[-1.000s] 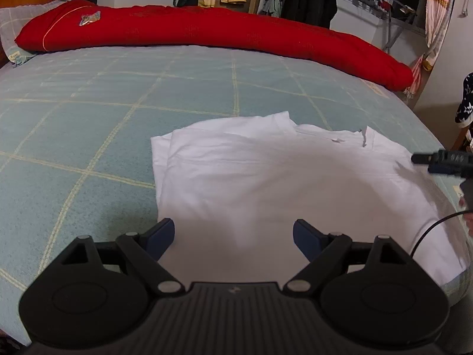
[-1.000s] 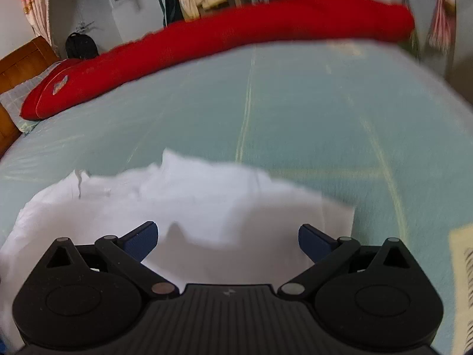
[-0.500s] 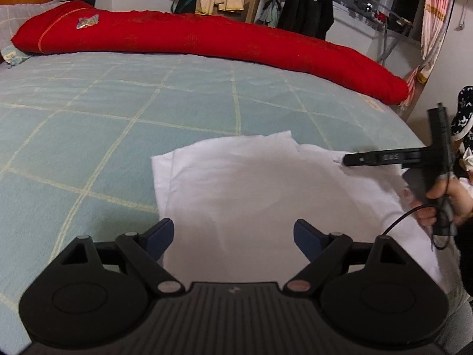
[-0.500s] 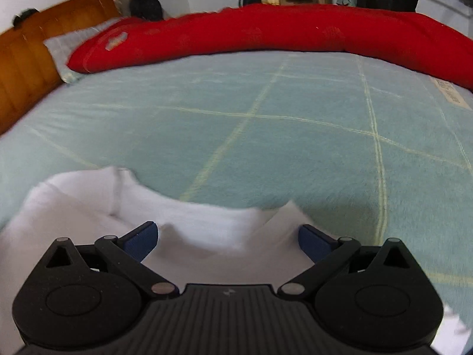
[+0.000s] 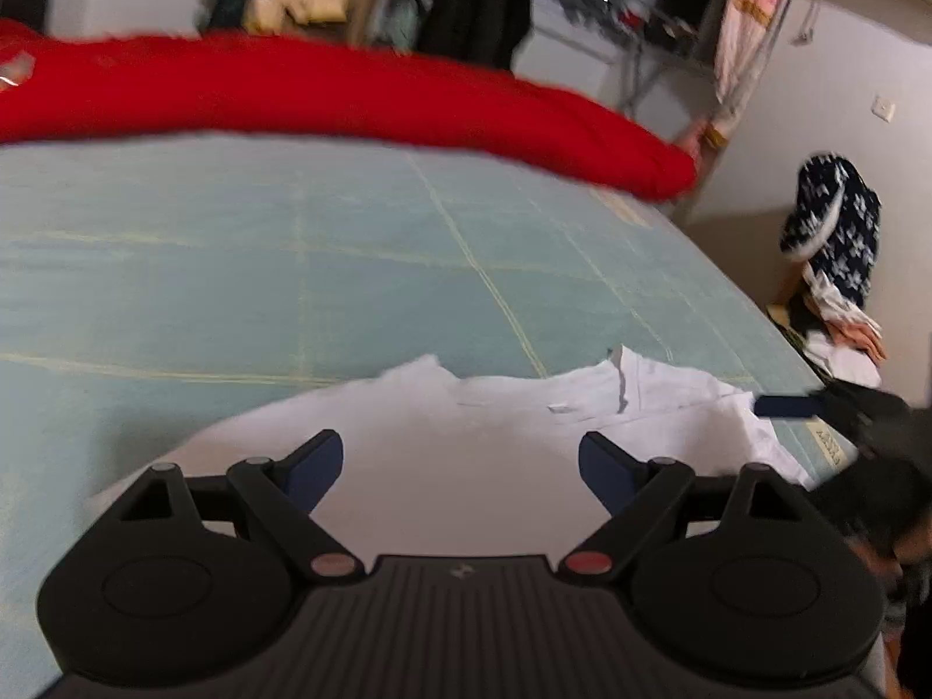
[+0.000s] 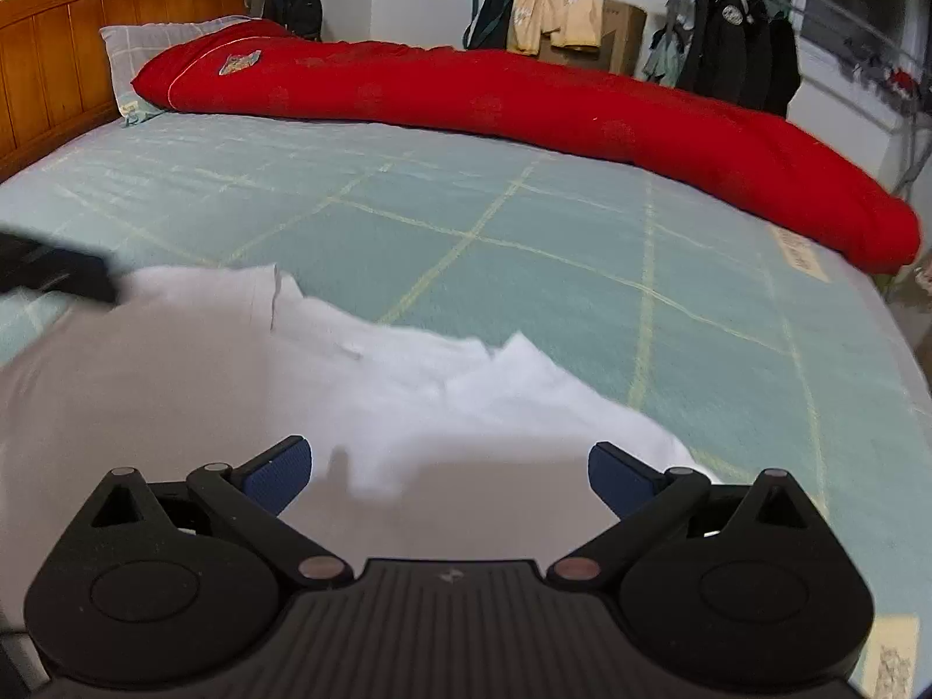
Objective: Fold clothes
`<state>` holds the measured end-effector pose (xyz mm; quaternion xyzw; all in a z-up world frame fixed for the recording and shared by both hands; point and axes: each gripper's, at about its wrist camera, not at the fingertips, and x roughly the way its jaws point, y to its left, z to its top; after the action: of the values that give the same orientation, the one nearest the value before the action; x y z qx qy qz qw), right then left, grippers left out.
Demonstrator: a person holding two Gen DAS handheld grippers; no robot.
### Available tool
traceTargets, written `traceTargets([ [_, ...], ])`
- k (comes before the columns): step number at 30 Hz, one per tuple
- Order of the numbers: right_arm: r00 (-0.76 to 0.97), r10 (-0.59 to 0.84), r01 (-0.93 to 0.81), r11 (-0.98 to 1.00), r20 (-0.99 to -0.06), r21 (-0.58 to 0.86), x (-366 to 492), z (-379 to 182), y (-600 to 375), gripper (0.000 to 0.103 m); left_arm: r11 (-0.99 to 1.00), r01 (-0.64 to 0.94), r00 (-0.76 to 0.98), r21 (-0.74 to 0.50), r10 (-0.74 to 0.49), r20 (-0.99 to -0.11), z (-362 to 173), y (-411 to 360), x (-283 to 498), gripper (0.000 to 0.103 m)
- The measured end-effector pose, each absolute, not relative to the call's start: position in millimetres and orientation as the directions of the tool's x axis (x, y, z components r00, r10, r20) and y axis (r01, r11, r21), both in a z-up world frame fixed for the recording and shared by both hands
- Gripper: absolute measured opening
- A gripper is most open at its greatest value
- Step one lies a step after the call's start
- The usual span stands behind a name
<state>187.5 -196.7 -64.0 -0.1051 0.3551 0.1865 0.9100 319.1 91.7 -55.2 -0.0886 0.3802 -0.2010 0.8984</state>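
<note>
Left gripper (image 5: 460, 463), jaws spread and empty, hangs over the near part of the white cotton T-shirt (image 5: 501, 425) lying partly folded on the pale green checked bedspread (image 5: 291, 268). Right gripper (image 6: 448, 469), likewise apart and holding nothing, hangs over the shirt's rumpled right portion. Risk: closing on that bunched cloth would likely catch several layers and skew the fold. Each gripper body hides the nearest hem; the left view is blurred, so the neckline seams are uncertain.

White shirt (image 6: 192, 384); teal bedspread (image 6: 524, 303), yellow grid lines; red quilt (image 6: 524, 99); claw pads blue (image 6: 274, 475).
</note>
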Motion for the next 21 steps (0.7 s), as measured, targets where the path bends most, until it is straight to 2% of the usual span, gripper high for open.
traceTargets([
  [4, 0.651, 0.282, -0.412, 0.911, -0.705, -0.016, 175, -76, -204, 0.103, 0.909, 0.317, 0.597, -0.271, -0.413, -0.688, -79, 73, 354, 0.088],
  [9, 0.629, 0.286, -0.385, 0.923, -0.723, 0.03, 174, -89, -212, 0.103, 0.915, 0.325, 0.63, -0.239, -0.398, -0.667, -84, 65, 377, 0.092],
  [11, 0.624, 0.29, -0.357, 0.932, -0.725, 0.064, 176, -91, -216, 0.103, 0.923, 0.308, 0.62, -0.231, -0.379, -0.687, -81, 61, 383, 0.091],
  [13, 0.628, 0.281, -0.343, 0.937, -0.725, 0.066, 175, -90, -219, 0.103, 0.914, 0.297, 0.621, -0.276, -0.404, -0.671, -72, 65, 377, 0.091],
  [17, 0.651, 0.274, -0.342, 0.939, -0.708, 0.049, 164, -82, -225, 0.103, 0.875, 0.384, 0.637, -0.294, -0.481, -0.602, -51, 61, 342, 0.093],
  [21, 0.642, 0.282, -0.324, 0.943, -0.713, 0.081, 158, -83, -231, 0.103, 0.883, 0.398, 0.609, -0.249, -0.457, -0.648, -66, 44, 340, 0.093],
])
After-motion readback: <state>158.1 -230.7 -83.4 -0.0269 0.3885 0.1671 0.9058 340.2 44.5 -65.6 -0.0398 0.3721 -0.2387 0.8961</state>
